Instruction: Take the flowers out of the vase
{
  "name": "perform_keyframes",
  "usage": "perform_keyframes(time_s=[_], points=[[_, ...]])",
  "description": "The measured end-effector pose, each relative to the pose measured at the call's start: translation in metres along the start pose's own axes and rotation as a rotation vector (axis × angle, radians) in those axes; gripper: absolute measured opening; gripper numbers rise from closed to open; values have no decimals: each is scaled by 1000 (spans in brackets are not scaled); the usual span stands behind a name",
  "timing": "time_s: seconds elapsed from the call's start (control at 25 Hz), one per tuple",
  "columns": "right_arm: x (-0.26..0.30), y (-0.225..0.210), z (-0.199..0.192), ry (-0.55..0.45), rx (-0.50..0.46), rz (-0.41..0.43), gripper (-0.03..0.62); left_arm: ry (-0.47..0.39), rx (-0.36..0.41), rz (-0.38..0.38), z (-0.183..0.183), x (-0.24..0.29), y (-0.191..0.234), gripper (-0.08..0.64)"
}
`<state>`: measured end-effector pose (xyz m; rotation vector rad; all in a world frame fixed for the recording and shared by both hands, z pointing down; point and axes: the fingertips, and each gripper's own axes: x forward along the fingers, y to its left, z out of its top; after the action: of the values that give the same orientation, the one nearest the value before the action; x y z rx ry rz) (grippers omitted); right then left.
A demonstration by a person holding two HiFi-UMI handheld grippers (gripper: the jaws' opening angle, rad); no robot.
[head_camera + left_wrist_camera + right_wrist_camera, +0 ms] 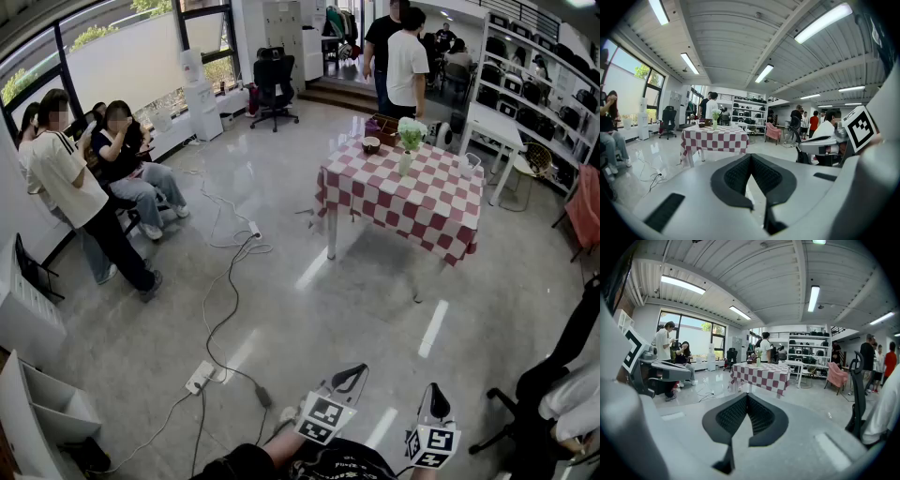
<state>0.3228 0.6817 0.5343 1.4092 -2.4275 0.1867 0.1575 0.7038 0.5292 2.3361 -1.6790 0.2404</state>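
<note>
Polished grey floor point(309, 319) underfoot, big open workroom. Left gripper point(355, 372): fingers clenched tip to tip, nothing between. Right gripper point(436, 394): same, pinched closed, empty. Both held low, side by side, angled slightly down, pointing toward checkered table point(412, 202), well apart from it. On table: pale vase point(405, 163) upright, white-green flowers point(411, 133) standing in it, dark bowl point(371, 144) near. Power strip point(200, 377) and cables point(225, 309) on floor at left. People point(131, 173) seated far left.
</note>
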Motion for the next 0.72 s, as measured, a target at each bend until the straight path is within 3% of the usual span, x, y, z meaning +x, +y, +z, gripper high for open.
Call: perform_keyframes(time_s=[0.4, 0.72], points=[[5, 7, 1, -15, -27, 32, 5, -19, -13, 35, -3, -2, 6, 11], [3, 2, -1, -32, 43, 17, 6, -11, -16, 23, -7, -2, 3, 11]])
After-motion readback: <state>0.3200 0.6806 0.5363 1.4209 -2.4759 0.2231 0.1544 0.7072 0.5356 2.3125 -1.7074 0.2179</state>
